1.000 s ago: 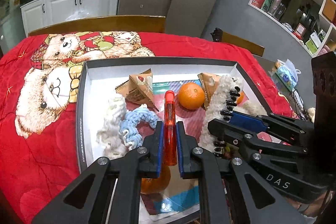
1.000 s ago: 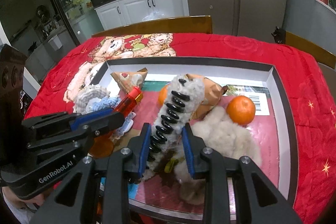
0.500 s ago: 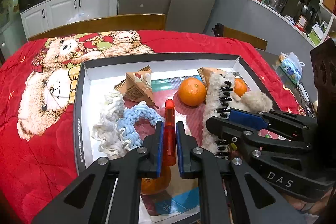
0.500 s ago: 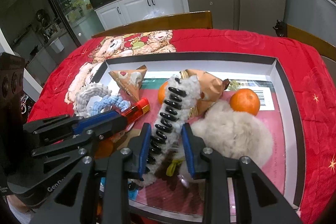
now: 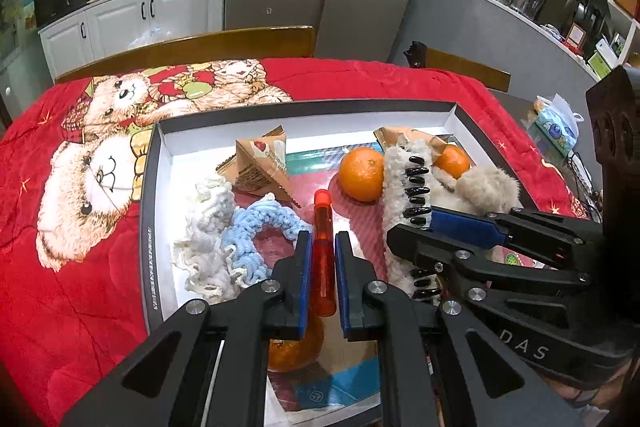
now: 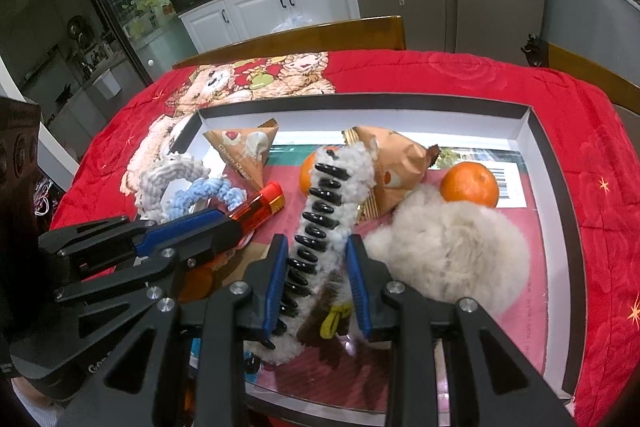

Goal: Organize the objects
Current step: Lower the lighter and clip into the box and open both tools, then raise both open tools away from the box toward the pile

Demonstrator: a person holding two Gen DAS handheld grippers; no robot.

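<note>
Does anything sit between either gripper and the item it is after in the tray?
No. The left gripper is shut on the orange lighter, and the right gripper is shut on the fuzzy hair claw clip. Nothing visible sits between fingers and item. Where each goes next cannot be told.

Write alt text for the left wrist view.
The left gripper clamps an orange lighter over a shallow box on a red blanket. Beside it, the right gripper holds a fluffy hair claw clip; oranges and yarn scrunchies lie inside.
</note>
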